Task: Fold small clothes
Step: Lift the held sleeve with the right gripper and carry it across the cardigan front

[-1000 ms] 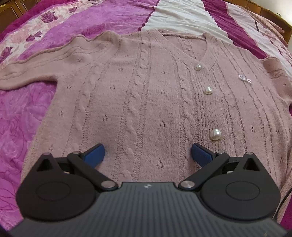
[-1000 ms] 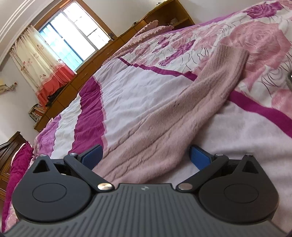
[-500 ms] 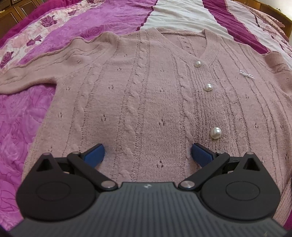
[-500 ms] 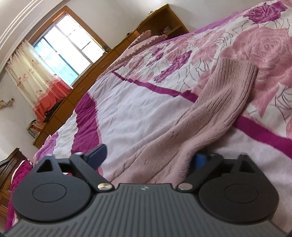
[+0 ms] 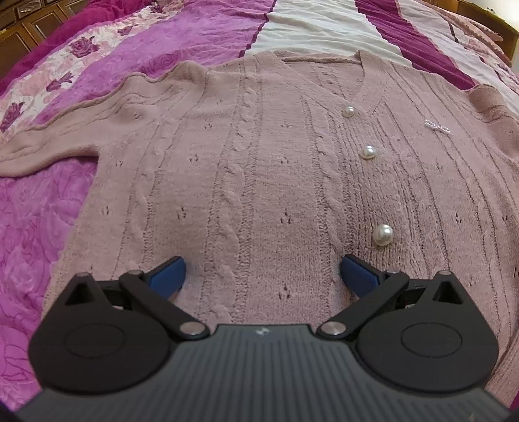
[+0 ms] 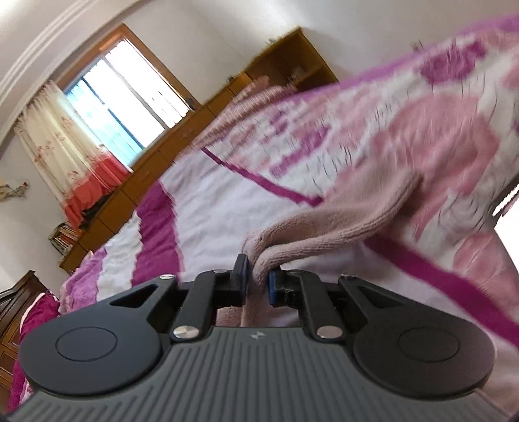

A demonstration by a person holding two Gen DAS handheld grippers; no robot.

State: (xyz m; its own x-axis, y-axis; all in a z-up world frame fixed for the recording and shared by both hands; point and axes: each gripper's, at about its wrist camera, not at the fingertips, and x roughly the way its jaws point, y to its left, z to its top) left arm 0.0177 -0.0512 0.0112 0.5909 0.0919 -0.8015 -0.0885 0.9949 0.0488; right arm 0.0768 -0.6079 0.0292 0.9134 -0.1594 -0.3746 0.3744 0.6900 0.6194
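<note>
Right hand-held gripper [image 6: 258, 280] jaws just closed, now clenched on sleeve [image 6: 324, 227], lifting it off bed [image 6: 211, 201]. Left hand-held gripper [image 5: 262, 272] released, poised over cardigan [image 5: 259, 181] lying flat. Judgement: sleeve fold inward starting.

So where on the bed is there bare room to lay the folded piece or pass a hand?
Free: the white and magenta stripes beyond the cardigan collar, and the purple quilt below its outstretched sleeve. Crowded: the middle, covered by the cardigan under the open left claw; the right claw grips the other sleeve.
</note>
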